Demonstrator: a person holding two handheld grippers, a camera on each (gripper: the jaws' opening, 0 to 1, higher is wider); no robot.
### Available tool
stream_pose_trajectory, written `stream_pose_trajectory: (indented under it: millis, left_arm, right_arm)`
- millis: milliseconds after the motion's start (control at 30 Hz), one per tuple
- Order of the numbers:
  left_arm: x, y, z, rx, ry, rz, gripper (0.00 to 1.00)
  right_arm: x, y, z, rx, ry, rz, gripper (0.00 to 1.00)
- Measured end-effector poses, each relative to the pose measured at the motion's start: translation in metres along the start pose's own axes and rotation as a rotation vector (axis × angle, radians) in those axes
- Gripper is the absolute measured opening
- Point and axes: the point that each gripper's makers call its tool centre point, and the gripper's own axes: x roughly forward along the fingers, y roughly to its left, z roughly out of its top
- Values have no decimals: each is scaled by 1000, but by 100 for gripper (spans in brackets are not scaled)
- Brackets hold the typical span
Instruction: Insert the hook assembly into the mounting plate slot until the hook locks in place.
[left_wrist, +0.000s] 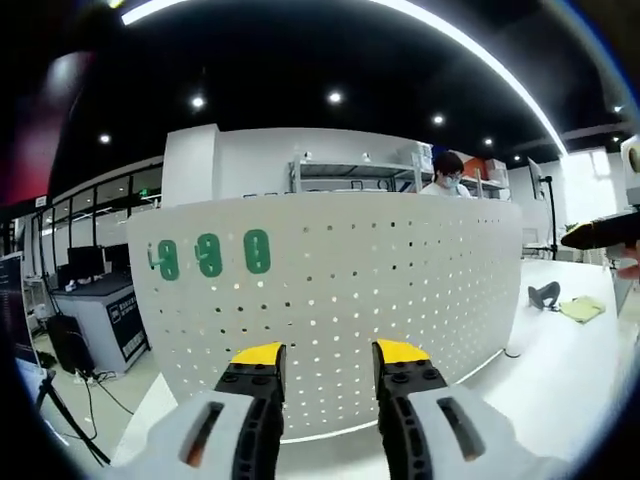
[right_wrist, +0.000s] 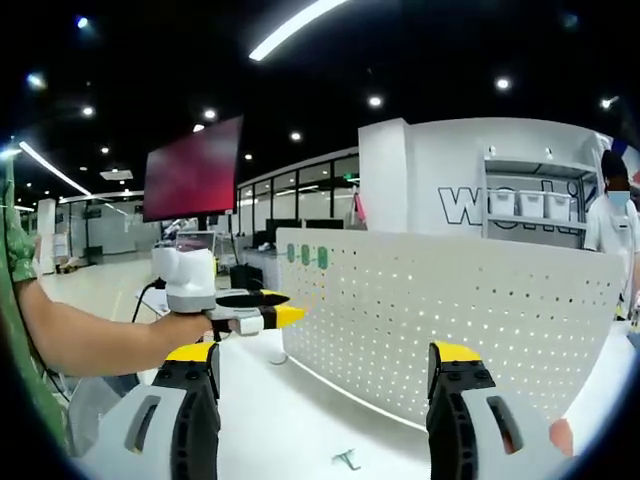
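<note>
The white pegboard mounting plate (left_wrist: 380, 290) stands upright on the white table just past my left gripper (left_wrist: 330, 362), which is open with nothing between its yellow-tipped jaws. Three green hooks (left_wrist: 208, 255) hang in the board's upper left corner. In the right gripper view the same board (right_wrist: 460, 320) and the green hooks (right_wrist: 305, 256) lie ahead. My right gripper (right_wrist: 325, 362) is wide open and empty. A small hook piece (right_wrist: 347, 459) lies on the table between its jaws. The left gripper (right_wrist: 262, 307) is held by a hand at the left. The right gripper's tip (left_wrist: 600, 232) enters from the right.
A dark object (left_wrist: 543, 294) and a yellow pad (left_wrist: 582, 308) lie on the table (left_wrist: 560, 350) to the right of the board. A person (left_wrist: 447, 172) stands behind the board near shelving. Desks and monitors (left_wrist: 85, 262) stand at the left; a red screen (right_wrist: 195, 168) hangs overhead.
</note>
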Motion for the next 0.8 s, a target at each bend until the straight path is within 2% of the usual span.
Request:
stream_pose_trajectory:
  millis: [300, 467, 800]
  left_arm:
    - [-21, -18, -16, -2, 24, -27, 36]
    - [-33, -30, -30, -9, 46, -43, 35]
    - [-42, -53, -51, 1, 95, -89, 35]
  right_arm:
    - [-8, 0, -1, 0, -3, -9, 87]
    - [-13, 1, -2, -1, -1, -13, 87]
    - [-19, 2, -3, -1, -2, -19, 87]
